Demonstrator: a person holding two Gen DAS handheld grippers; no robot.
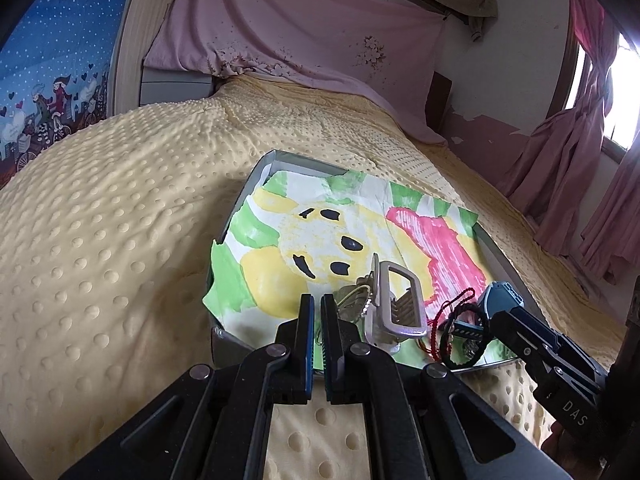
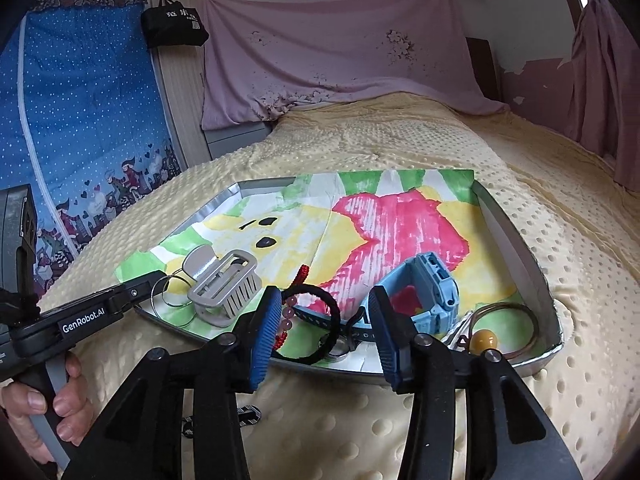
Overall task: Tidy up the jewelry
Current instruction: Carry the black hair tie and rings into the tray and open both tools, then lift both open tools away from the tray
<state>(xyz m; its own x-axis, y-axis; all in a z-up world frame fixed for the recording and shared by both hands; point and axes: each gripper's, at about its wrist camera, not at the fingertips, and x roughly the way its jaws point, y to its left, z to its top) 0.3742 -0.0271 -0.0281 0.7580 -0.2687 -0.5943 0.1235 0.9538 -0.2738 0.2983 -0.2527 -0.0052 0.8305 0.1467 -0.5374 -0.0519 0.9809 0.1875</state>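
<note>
Closest to the left wrist camera, your left gripper (image 1: 316,312) had its blue pads nearly together, with only a thin gap and nothing visibly clamped. It reached over the near rim of the tray (image 1: 256,170), beside the grey hair claw (image 1: 394,308). You had angled it low, probably to reach the thin wire hoops (image 1: 352,294) lying flat on the painted paper (image 1: 320,240).

From the right wrist camera, your right gripper (image 2: 322,320) stood wide apart and empty at the tray's near rim. It framed the black cord bracelet (image 2: 320,320) and blue watch (image 2: 432,296). Your hand (image 2: 44,408) gripped the left tool's handle.
</note>
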